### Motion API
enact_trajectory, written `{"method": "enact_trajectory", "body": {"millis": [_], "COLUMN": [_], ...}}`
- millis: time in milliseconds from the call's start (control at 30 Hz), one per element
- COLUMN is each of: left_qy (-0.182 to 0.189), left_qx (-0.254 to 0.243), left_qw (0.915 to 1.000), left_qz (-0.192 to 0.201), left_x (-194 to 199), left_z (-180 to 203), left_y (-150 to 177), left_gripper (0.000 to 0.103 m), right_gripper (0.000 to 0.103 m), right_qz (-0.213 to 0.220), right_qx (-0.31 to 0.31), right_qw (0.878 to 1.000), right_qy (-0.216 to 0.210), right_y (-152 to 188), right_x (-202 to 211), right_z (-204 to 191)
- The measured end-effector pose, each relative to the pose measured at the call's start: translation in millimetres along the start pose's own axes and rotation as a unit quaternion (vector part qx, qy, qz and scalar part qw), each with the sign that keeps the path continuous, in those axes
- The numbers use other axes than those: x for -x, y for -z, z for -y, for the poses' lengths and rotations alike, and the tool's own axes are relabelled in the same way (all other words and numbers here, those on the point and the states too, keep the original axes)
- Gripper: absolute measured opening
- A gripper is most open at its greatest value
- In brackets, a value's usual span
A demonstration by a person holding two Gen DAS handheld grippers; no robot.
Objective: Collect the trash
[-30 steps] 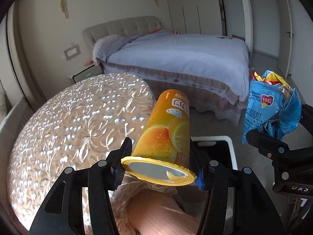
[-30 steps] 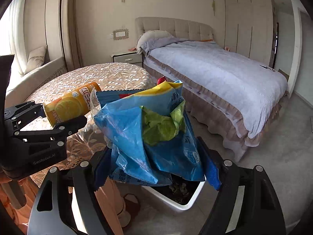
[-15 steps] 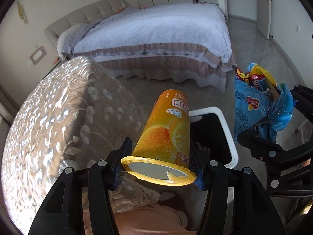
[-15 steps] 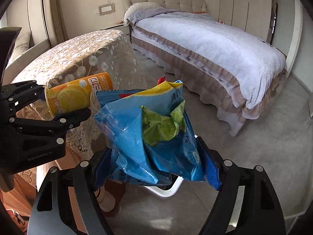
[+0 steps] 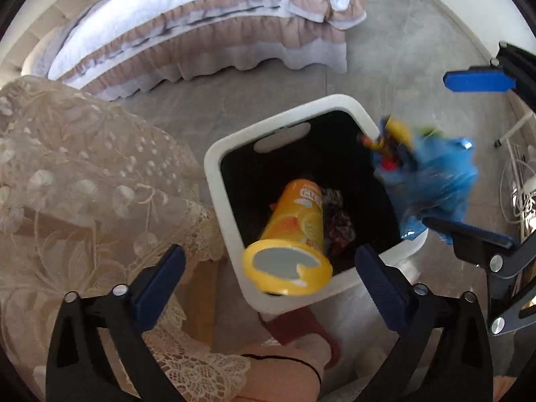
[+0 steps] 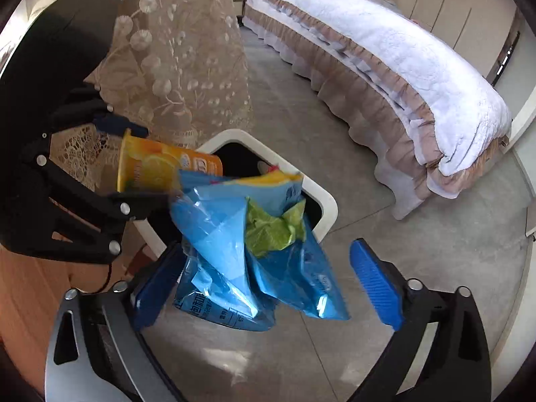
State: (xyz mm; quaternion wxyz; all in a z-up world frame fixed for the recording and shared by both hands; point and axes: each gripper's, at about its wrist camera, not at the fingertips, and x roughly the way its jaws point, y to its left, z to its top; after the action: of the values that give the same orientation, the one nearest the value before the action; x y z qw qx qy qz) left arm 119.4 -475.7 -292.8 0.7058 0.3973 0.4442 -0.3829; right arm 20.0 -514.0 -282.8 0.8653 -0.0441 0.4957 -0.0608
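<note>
Now both grippers are above the white trash bin, jaws spread wide, having just been opening. Left gripper: the orange-juice cup sits between its blue pads but touches neither; gaps are visible on both sides. The cup tilts nose-down into the bin opening, its yellow rim and foil lid toward the camera, its far end over dark wrappers inside the bin. Right gripper: the bundle of blue snack bags, with a green wrapper tucked in, hangs between its pads. The right pad is clear of it; the left pad is just beside the bags, contact unclear. In the left wrist view the bags are motion-blurred, at the bin's right rim, partly over the opening.

Bin stands on grey floor next to a table with a lace tablecloth. Bed with ruffled skirt lies beyond. A person's foot in a red slipper is just below the bin.
</note>
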Motion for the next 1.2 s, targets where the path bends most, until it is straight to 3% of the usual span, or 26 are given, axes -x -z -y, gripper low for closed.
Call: {"method": "enact_trajectory", "body": {"millis": [100,267,400,633,833,933,1067,1200], "left_qy": [-0.005,-0.009,-0.021,-0.071,-0.135,-0.174,-0.193,-0.224], "left_qx": [0.005,0.023,0.048,0.093,0.179,0.223,0.287,0.344], "left_qw": [1.0000,0.9989,0.9960,0.9851,0.9575,0.9390,0.9139,0.8830], "left_qz": [0.006,0.039,0.072,0.126,0.182,0.196,0.213,0.228], "left_x": [0,17,45,105,172,199,231,259], "left_z": [2,1,-5,-23,-52,-69,-91,-107], "left_y": [-2,-2,4,19,54,78,115,151], "left_gripper": [0.098,0.098,0.098,0.098,0.098,0.098,0.098,0.098], "right_gripper": [0.098,0.098,0.098,0.098,0.098,0.098,0.098,0.098], "right_qz": [-0.012,0.008,0.023,0.077,0.148,0.185,0.226,0.262], "right_qx": [0.021,0.026,0.019,-0.010,-0.041,-0.066,-0.074,-0.066], "right_qw": [0.999,0.998,0.996,0.992,0.981,0.976,0.969,0.960], "right_qy": [0.025,0.050,0.087,0.098,0.120,0.096,0.075,0.076], "right_y": [5,8,2,-23,-41,-50,-66,-84], "right_x": [-3,13,30,79,130,154,179,200], "right_z": [-4,-14,-22,-23,-40,-49,-67,-99]}}
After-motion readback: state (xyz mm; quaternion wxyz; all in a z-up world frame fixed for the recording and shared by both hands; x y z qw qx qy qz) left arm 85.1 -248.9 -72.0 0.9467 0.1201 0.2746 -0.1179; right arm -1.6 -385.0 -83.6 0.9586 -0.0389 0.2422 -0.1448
